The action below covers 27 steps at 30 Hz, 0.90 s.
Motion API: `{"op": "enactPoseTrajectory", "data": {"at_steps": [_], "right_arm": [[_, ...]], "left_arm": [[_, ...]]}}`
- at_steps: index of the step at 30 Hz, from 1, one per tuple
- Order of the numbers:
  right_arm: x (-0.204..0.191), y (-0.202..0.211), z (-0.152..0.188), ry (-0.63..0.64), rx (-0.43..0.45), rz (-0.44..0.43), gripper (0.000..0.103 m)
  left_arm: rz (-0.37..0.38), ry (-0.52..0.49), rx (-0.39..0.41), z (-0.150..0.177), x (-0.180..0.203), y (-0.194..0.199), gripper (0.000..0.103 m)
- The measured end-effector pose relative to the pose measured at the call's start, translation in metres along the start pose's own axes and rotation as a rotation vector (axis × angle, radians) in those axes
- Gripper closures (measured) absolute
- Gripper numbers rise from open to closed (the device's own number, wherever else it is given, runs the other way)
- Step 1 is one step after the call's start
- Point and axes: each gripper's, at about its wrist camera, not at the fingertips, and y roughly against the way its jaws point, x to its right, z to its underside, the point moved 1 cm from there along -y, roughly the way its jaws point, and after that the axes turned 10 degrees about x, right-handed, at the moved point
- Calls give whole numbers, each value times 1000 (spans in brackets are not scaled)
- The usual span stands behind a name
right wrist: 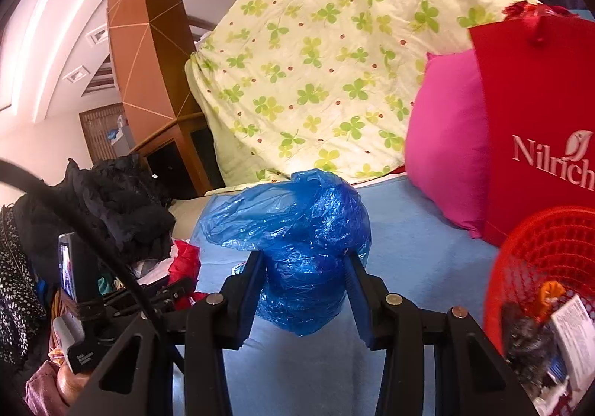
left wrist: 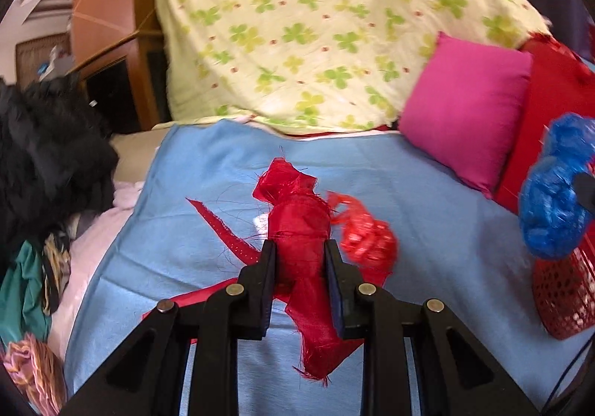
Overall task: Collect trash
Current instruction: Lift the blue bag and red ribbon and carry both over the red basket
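My left gripper (left wrist: 299, 248) is shut on a frayed red cloth scrap (left wrist: 301, 230), held just above the blue sheet (left wrist: 427, 193). A crumpled red plastic bag (left wrist: 366, 234) lies right beside it, and a thin red fabric strip (left wrist: 227, 230) lies to its left. My right gripper (right wrist: 303, 260) is shut on a crumpled blue plastic bag (right wrist: 297, 226), held in the air above the sheet; the bag also shows in the left wrist view (left wrist: 554, 193). A red mesh basket (right wrist: 535, 260) with trash inside stands at the right, also seen in the left wrist view (left wrist: 565, 297).
A pink cushion (left wrist: 465, 115) and a red paper bag (right wrist: 539, 126) stand at the back right. A clover-print quilt (left wrist: 316, 25) is piled behind. Black clothes (left wrist: 44, 144) and mixed fabrics lie at the left edge. A wooden cabinet (right wrist: 145, 44) stands beyond.
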Motion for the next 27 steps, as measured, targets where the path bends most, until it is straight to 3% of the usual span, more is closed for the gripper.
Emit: {"op": "enactPoseTrajectory", "data": {"at_steps": [8,18,27], "right_arm": [[12,8,-1,34,-1,25,57],[24,21,-5,53,30,30,57],[25,40,-12,72,82,-1,56]], "left_arm": [[44,-53,-39,5,32,9,76],[-15,-89,25,-5,61,43,76],[-23,-115,16,-10,83,69,76]]}}
